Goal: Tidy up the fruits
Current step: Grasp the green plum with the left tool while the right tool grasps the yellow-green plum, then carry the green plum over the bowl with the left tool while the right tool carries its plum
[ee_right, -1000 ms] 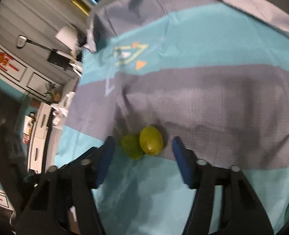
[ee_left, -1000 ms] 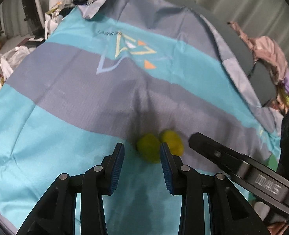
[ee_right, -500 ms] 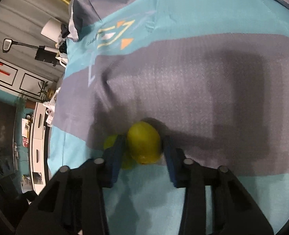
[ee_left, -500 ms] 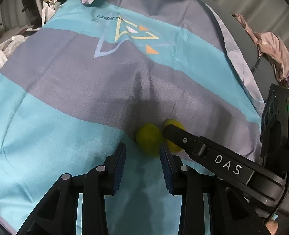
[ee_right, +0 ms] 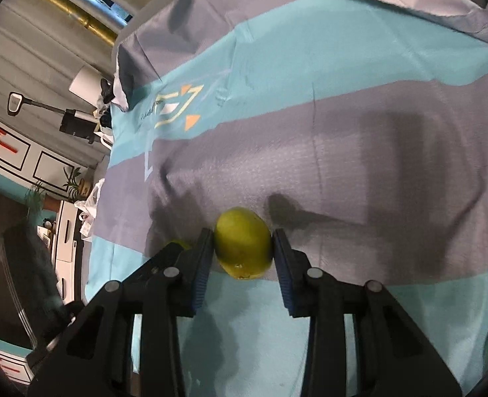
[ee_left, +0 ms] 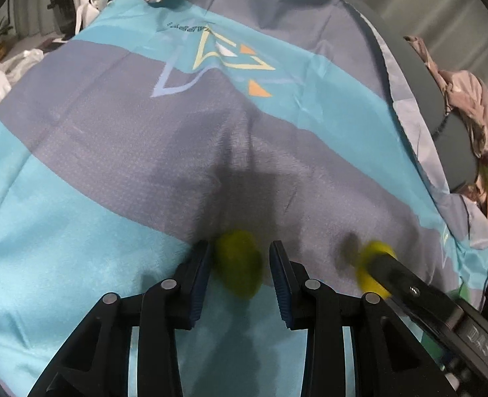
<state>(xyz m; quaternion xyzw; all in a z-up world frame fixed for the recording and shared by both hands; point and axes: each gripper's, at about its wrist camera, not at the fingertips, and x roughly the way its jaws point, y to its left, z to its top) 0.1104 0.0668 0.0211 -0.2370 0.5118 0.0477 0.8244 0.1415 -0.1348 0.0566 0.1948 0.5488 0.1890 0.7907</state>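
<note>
item: our right gripper [ee_right: 240,258], jaws closed on a yellow-green fruit [ee_right: 243,248], both blue pads [ee_right: 201,264] touching its sides; the fruit sits over the line where the cloth's grey band meets its teal band. item: our left gripper [ee_left: 239,271], jaws apart around a second fruit [ee_left: 240,263], blurred; we see a gap at the right pad and cannot tell whether the left pad touches, so we list it as released. from the left wrist view the right gripper [ee_left: 373,264] shows at lower right with the first fruit [ee_left: 371,254] at its tip, near the second fruit but apart from it. item: striped cloth [ee_left: 95,132], teal and grey, with a triangle logo [ee_left: 224,63]. item: bundle of pinkish clothes [ee_left: 469,112] at the far right edge.
</note>
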